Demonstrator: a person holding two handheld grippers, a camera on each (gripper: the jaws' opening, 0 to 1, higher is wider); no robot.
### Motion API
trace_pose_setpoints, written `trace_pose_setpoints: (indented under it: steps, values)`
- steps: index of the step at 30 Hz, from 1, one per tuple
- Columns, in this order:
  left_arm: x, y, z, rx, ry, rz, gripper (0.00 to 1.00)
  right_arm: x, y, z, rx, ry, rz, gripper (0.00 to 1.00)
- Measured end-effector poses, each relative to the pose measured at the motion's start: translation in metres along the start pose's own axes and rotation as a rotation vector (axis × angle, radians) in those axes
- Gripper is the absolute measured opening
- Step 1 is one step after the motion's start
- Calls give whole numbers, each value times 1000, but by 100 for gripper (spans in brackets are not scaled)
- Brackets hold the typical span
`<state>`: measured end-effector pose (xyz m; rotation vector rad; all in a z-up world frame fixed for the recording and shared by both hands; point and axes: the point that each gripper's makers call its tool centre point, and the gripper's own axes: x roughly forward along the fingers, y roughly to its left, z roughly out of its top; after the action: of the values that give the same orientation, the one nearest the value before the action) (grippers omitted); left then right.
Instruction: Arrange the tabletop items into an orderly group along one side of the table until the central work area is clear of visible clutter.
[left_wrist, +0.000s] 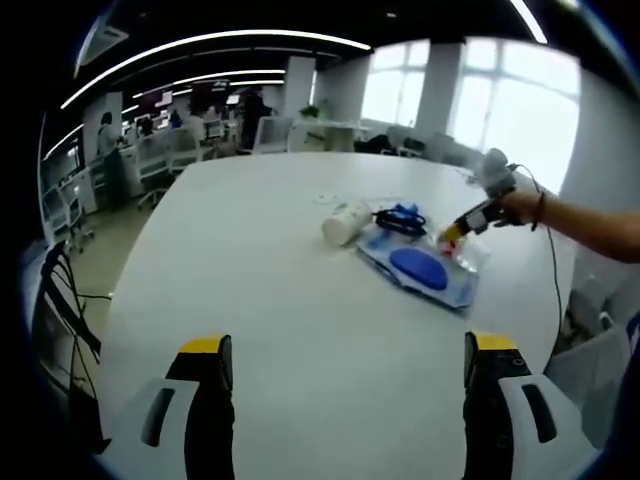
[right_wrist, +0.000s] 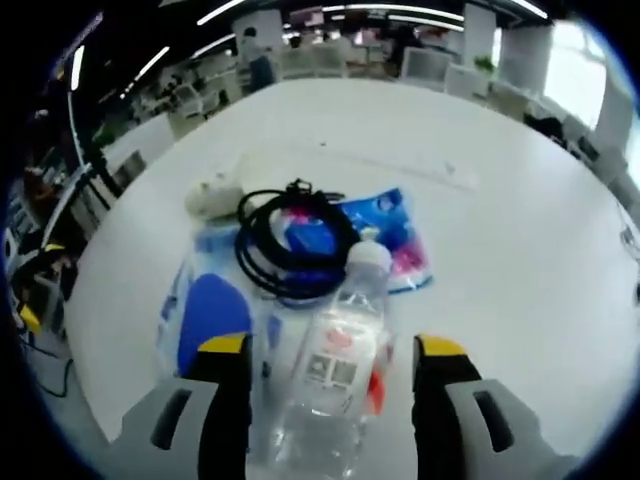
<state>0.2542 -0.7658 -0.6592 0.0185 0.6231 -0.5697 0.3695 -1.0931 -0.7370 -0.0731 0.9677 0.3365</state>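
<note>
Clear plastic bottle (right_wrist: 340, 370) with a white cap lies between the jaws of our right gripper (right_wrist: 335, 375), cap pointing away from the camera; the yellow-tipped jaws stand either side of it, and we cannot tell whether they press on it. Just beyond the cap sits a coil of black cable (right_wrist: 290, 245) on a blue-and-white packet (right_wrist: 205, 310), with a white rolled object (right_wrist: 215, 195) near the packet's far left corner.

From the left gripper view, this cluster sits toward the right edge of the white tabletop (left_wrist: 250, 260): blue packet (left_wrist: 420, 268), cable (left_wrist: 398, 218), white roll (left_wrist: 346, 222). A bare forearm reaches in from the right, the hand (left_wrist: 520, 203) wrapped round the right gripper's handle, tool angled down to the packet's far end (left_wrist: 452, 235).

Our left gripper (left_wrist: 345, 385) hangs over the tabletop's near edge, jaws wide apart, nothing between them.
</note>
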Motion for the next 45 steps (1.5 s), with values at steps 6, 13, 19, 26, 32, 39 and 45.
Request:
trace_pose_setpoints:
  steps: [6, 13, 19, 26, 32, 39, 45]
  values:
    - [0, -1, -1, -2, 0, -2, 94, 5, -3, -4, 44, 46, -18, 58]
    - [0, 0, -1, 0, 1, -1, 94, 14, -11, -6, 76, 80, -41, 50]
    - [-1, 0, -1, -3, -6, -2, 93, 22, -19, -5, 102, 103, -68, 44]
    - [0, -2, -1, -16, -11, -10, 91, 23, -26, -6, 131, 108, -73, 39]
    - [1, -3, -1, -12, -11, -11, 91, 23, -26, -6, 128, 98, -66, 38]
    - [0, -3, -1, -12, -11, -9, 91, 19, -26, -6, 124, 71, -60, 36]
    - [-1, -2, 1, -10, -15, -7, 91, 12, -25, -2, 116, 25, -54, 35]
